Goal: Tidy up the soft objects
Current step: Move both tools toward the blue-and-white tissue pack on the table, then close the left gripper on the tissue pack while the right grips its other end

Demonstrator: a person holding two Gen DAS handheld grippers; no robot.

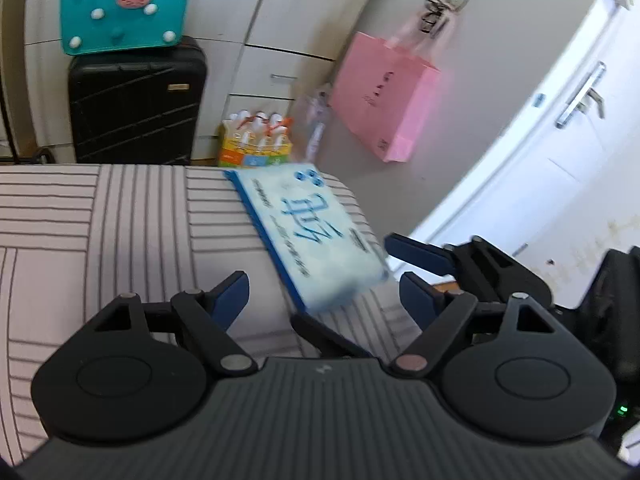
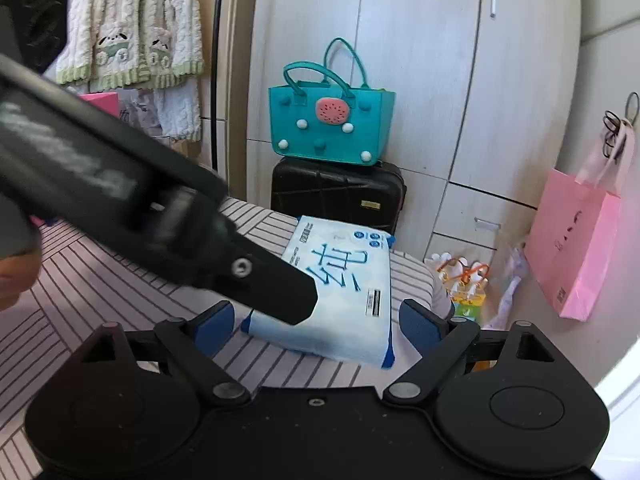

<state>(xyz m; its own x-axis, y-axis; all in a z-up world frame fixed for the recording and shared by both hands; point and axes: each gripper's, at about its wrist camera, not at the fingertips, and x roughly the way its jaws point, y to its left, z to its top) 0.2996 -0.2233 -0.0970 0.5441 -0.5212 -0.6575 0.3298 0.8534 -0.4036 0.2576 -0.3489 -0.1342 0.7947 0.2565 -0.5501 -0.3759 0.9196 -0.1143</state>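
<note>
The soft blue-and-white tissue pack [image 2: 340, 284] lies flat at the corner of the striped bed [image 1: 120, 232], its far and right edges near the drop-off, with open sheet to its left. The right gripper [image 2: 318, 320] straddles its near end, jaws wide, not pressing. The left gripper [image 1: 324, 296] stands wide just before it, empty.
</note>
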